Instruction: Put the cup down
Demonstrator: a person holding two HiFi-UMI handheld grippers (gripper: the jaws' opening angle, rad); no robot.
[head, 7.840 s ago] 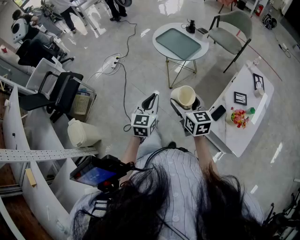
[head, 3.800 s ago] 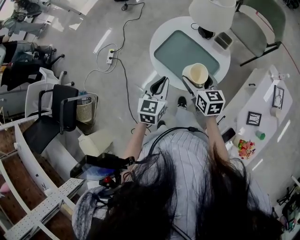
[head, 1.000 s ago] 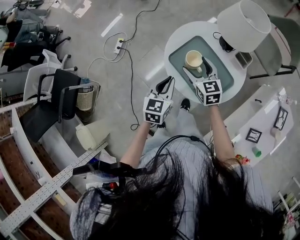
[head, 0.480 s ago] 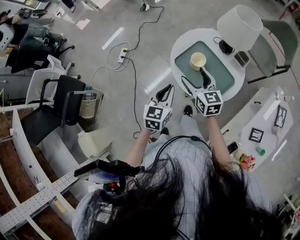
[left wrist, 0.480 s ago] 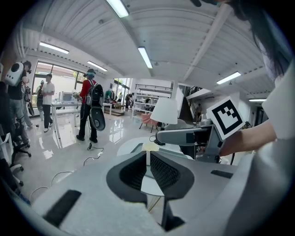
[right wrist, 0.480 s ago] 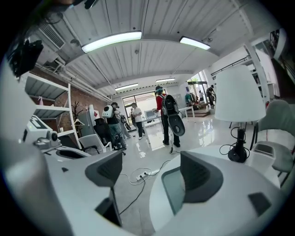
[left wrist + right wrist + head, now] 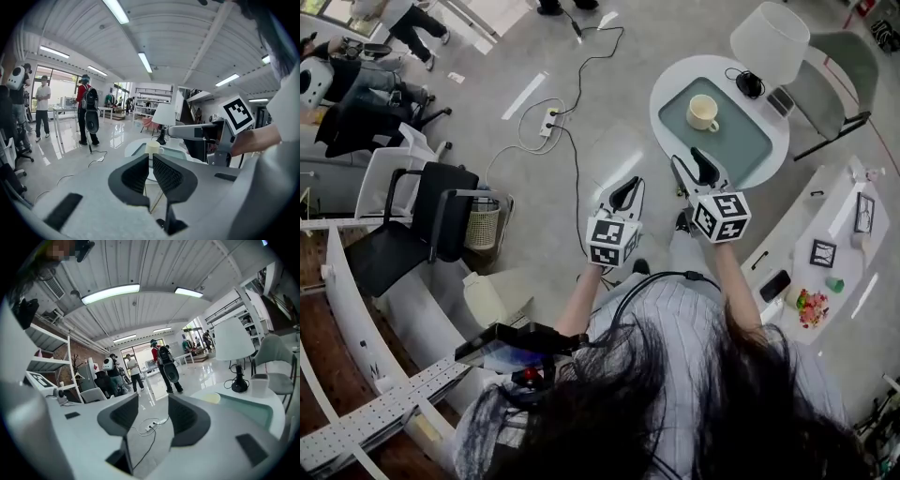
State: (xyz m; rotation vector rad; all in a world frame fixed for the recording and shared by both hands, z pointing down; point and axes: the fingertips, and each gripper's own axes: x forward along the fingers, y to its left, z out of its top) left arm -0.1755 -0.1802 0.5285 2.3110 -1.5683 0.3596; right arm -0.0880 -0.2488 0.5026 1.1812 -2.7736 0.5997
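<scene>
Cup (image 7: 703, 112) is down: I see it upright on the green mat (image 7: 745, 145) inset in the round white table (image 7: 664, 94), handle toward the pic's right, nothing touching it. My right gripper (image 7: 687, 159) is clear of it. Its tips sit over the table's near edge in the head view, w/ bare mat btwn tips and cup. Its jaws have just been closing but stand partway apart, w/ a clear gap btwn the pads and nothing in it. Thru that gap in the right gripper view I only get floor, w/ a power strip (image 7: 149, 426) and its cable (image 7: 153, 441). So the right one is empty-handed. My left gripper (image 7: 628, 190) hangs off the table, over the floor to the left of the right one, approx level w/ it. In the left gripper view its pads are drawn together to a thin slit, nothing held. The cup shows just above the tips there, far beyond them, on the table, and the right gripper reaches in from the right side of that view. Behind the cup a lamp (image 7: 769, 39) w/ a white shade stands on the table's far side, w/ a grey-green chair (image 7: 836, 80) beyond that. Several people (image 7: 86, 110) stand in the bg.
</scene>
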